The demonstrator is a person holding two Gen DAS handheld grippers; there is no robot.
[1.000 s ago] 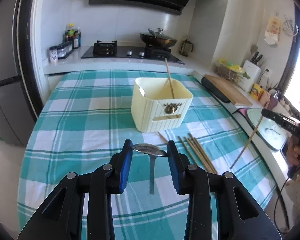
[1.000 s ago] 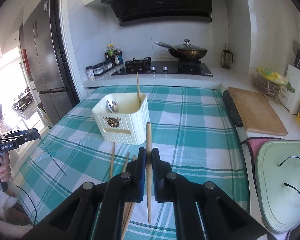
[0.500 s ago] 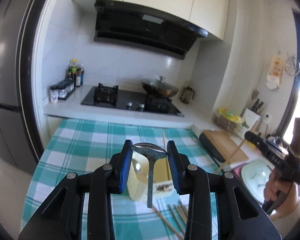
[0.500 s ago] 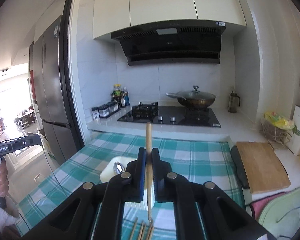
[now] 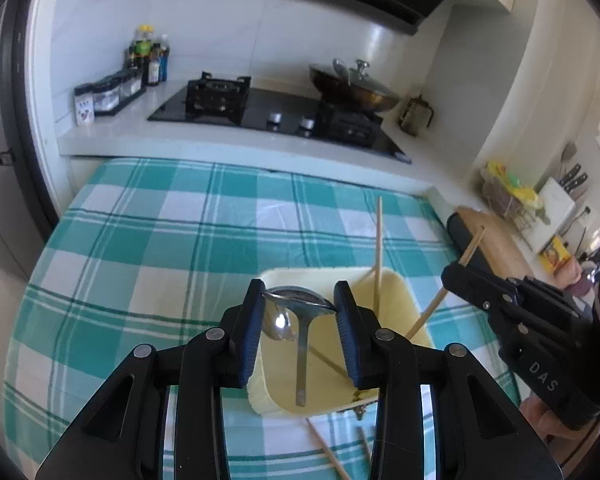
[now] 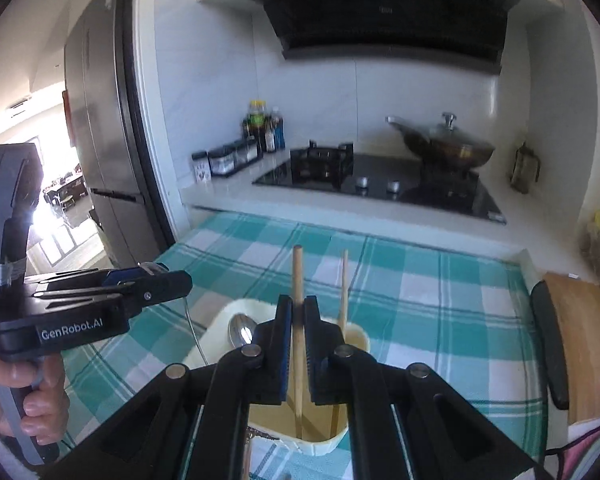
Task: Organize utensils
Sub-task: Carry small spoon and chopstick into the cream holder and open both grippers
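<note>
On the left, the left gripper (image 5: 299, 308) is seen clamped on a steel spoon (image 5: 300, 304), the bowl pinched crosswise between the blue pads (image 5: 252, 328) and the handle hanging down into the cream utensil holder (image 5: 400, 292) directly below. A second spoon (image 5: 279, 326) is seen lying inside the holder, just beneath the left pad, and one chopstick (image 5: 377, 252) stands upright against the holder's far wall. The holder rests on a counter covered by a teal checked cloth (image 5: 160, 248); loose chopsticks (image 5: 326, 450) lie on the cloth at the holder's near side. To the right, the right gripper (image 6: 298, 332) is held clenched on a single wooden chopstick (image 6: 297, 276), which is gripped near its middle, its upper end rising above the pads and its lower end reaching down inside the holder (image 6: 236, 308). A person's hand (image 6: 20, 396) is wrapped around the left gripper's handle.
</note>
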